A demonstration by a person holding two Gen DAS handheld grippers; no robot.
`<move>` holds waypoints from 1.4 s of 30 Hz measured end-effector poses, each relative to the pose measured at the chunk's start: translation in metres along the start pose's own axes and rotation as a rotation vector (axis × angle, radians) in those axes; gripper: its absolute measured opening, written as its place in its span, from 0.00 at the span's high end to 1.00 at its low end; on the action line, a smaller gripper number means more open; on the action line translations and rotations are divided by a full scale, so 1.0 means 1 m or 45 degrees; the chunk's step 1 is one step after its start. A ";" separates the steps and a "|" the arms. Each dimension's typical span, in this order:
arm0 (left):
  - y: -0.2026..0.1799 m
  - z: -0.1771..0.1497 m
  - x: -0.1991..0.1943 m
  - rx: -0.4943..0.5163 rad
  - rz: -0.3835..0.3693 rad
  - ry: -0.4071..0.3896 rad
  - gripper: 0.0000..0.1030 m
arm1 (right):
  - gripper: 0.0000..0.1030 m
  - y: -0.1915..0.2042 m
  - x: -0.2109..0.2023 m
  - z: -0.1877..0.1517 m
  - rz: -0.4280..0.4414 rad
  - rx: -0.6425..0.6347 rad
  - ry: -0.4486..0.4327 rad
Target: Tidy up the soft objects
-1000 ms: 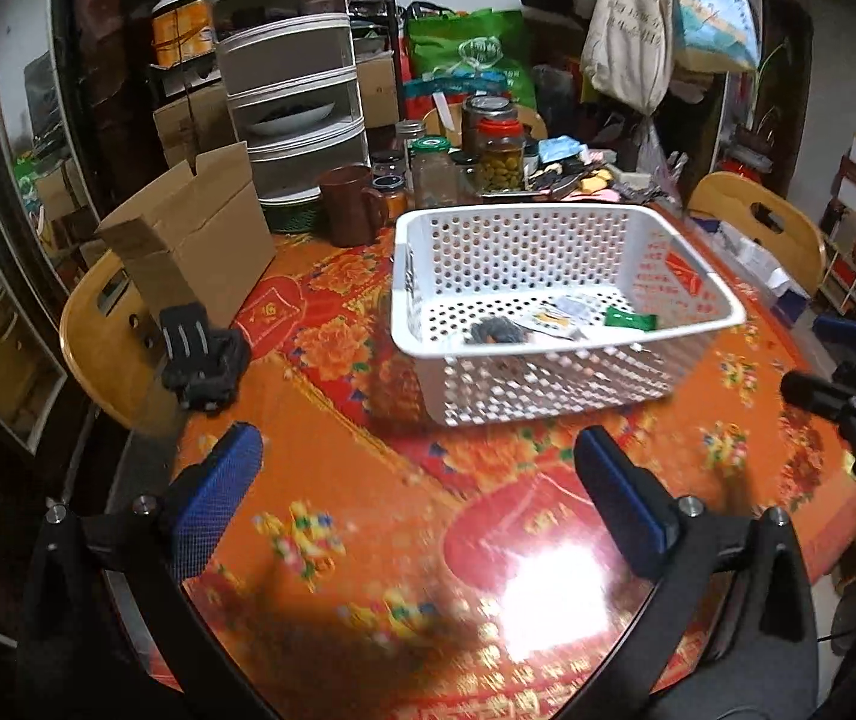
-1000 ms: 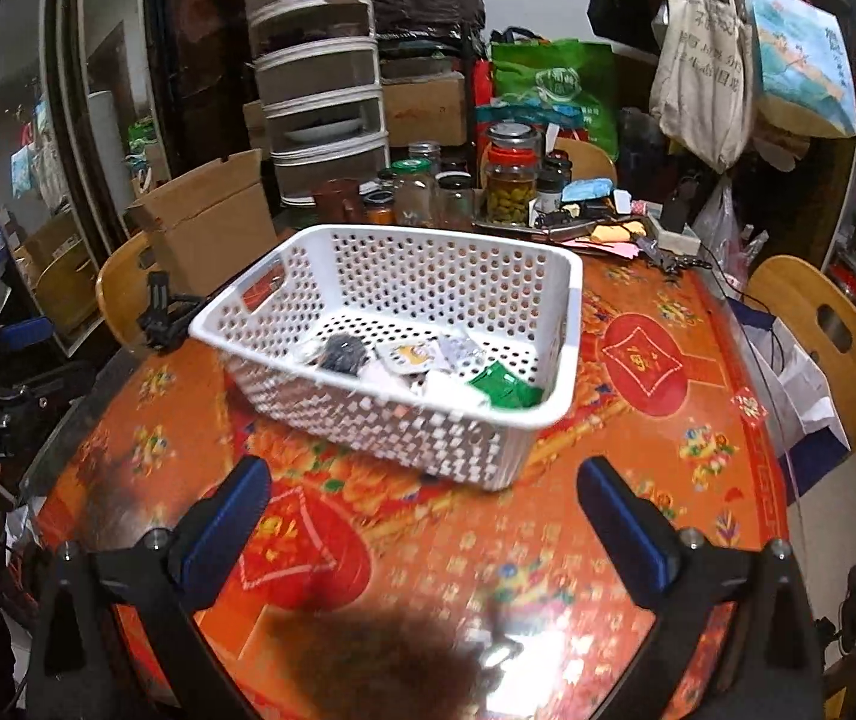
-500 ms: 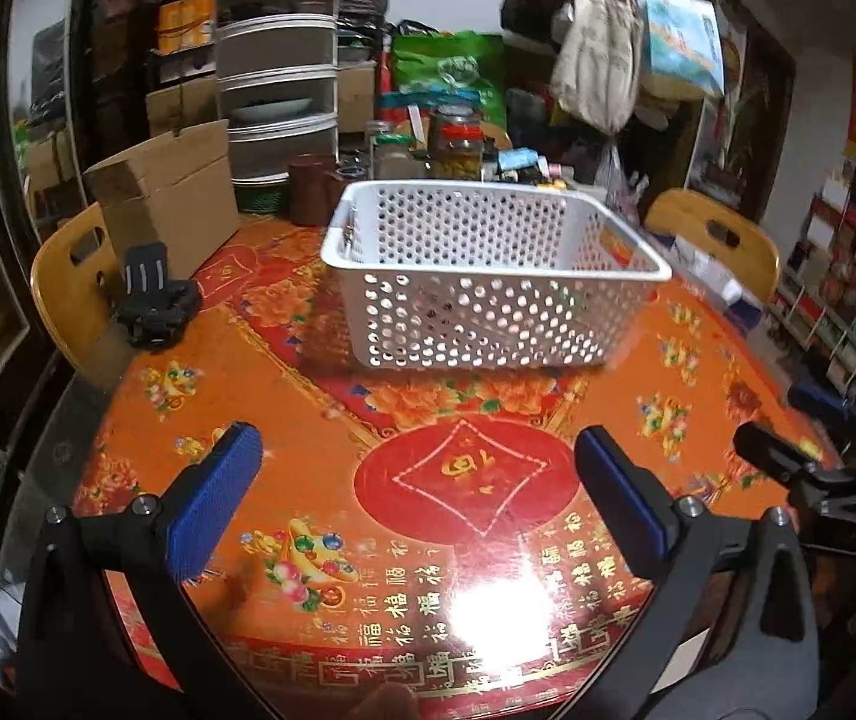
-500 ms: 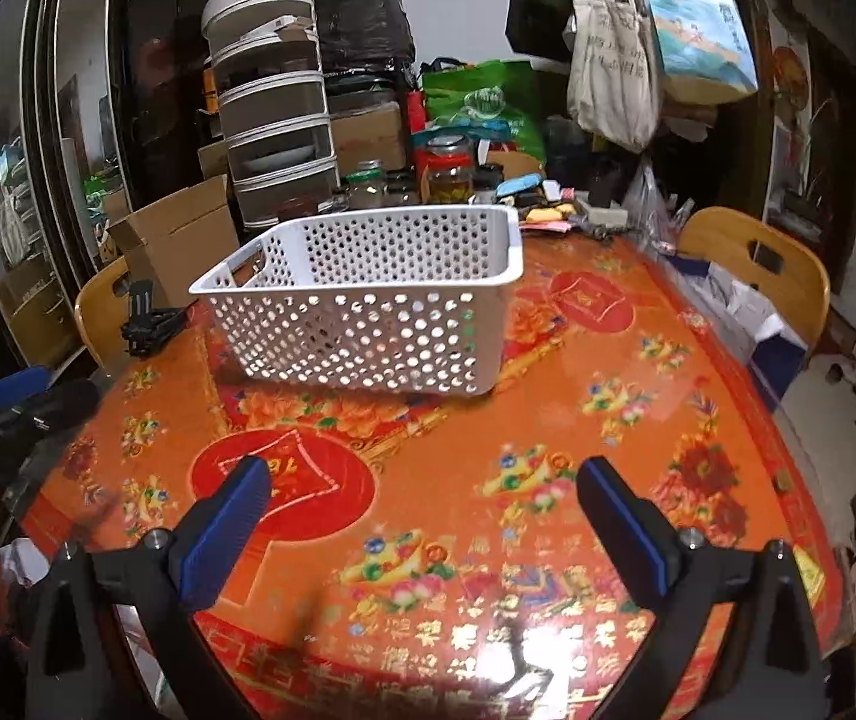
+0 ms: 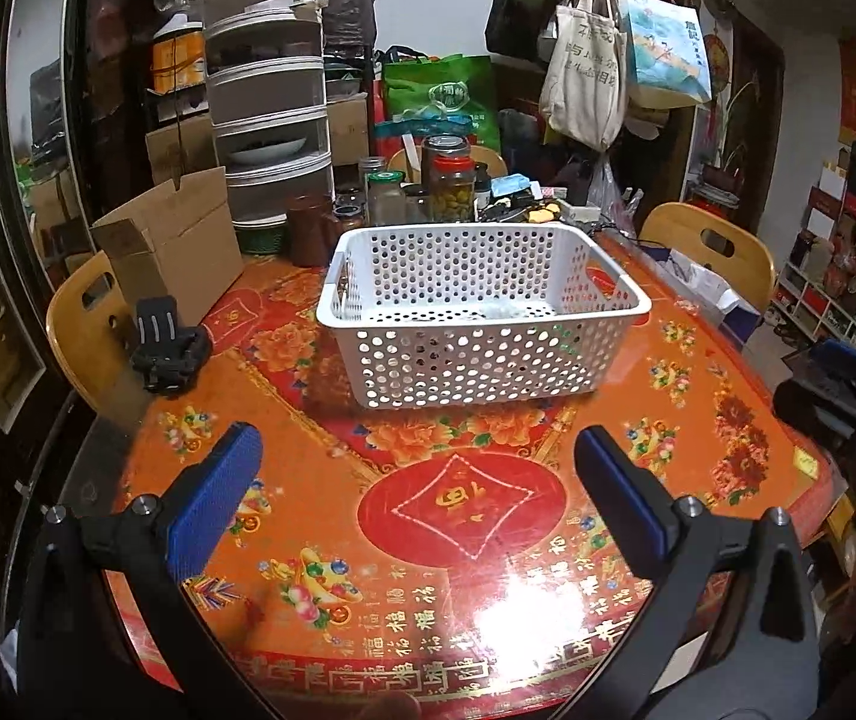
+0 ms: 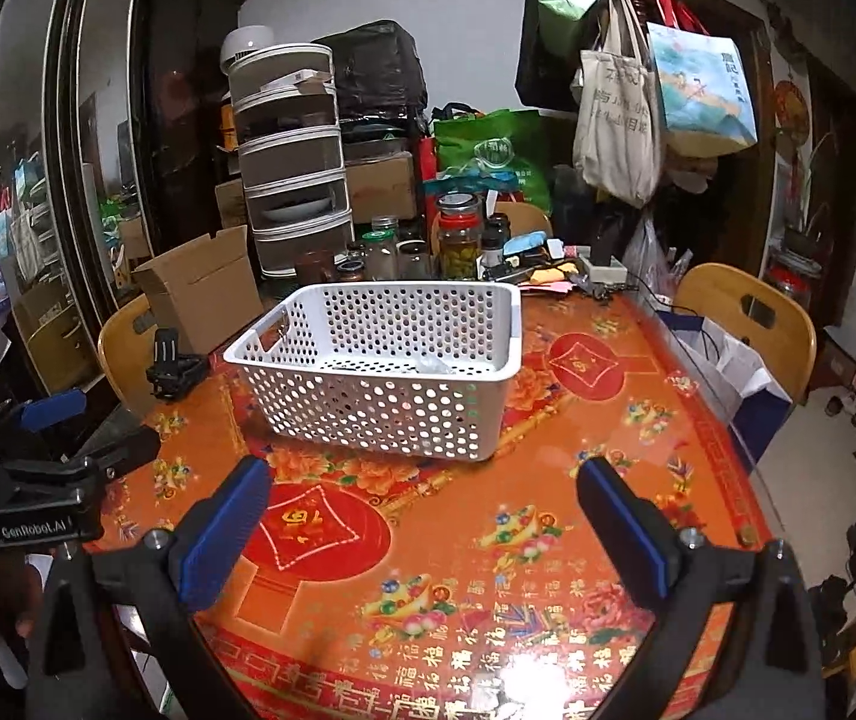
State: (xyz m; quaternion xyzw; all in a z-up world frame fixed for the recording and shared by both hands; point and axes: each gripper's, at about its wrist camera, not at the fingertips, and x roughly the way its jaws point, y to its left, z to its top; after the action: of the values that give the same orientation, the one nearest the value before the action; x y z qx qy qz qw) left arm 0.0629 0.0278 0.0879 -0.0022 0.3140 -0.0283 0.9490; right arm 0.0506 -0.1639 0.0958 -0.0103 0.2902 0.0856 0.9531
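Open cardboard box (image 5: 173, 240) and black clamp mount (image 5: 168, 341) on the table (image 5: 464, 504), far left of the claw; jars (image 5: 451, 183) beyond; tote bags (image 5: 585, 81) hanging behind.

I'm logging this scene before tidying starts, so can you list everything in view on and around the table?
basket: one, white, table centre, small items inside, unclear
table: one, orange-red patterned
cardboard box: one, brown, left of basket
black mount: one, table's left edge
jars: several, behind basket
drawer tower: one, grey, back left
wooden chairs: two, either side
tote bags: several, hanging, back right
left gripper: blue pads, open, empty
right gripper: blue pads, open, empty
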 end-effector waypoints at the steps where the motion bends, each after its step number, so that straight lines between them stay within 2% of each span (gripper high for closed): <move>1: 0.002 0.001 -0.003 -0.003 -0.002 -0.006 0.00 | 0.02 0.001 0.000 0.000 0.005 -0.003 0.000; 9: 0.004 0.004 0.005 -0.015 0.001 0.004 0.00 | 0.02 0.009 0.020 -0.003 0.003 -0.037 0.079; 22: 0.001 -0.001 0.016 0.003 -0.001 0.010 0.00 | 0.02 0.008 0.023 -0.002 -0.005 -0.032 0.081; 42: 0.000 -0.003 0.011 0.016 -0.008 0.010 0.00 | 0.02 0.010 0.020 -0.004 0.006 -0.025 0.077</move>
State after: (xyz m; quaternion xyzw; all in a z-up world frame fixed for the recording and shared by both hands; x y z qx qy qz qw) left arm 0.0697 0.0269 0.0792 0.0027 0.3176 -0.0334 0.9476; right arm 0.0633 -0.1515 0.0812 -0.0217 0.3180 0.0904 0.9435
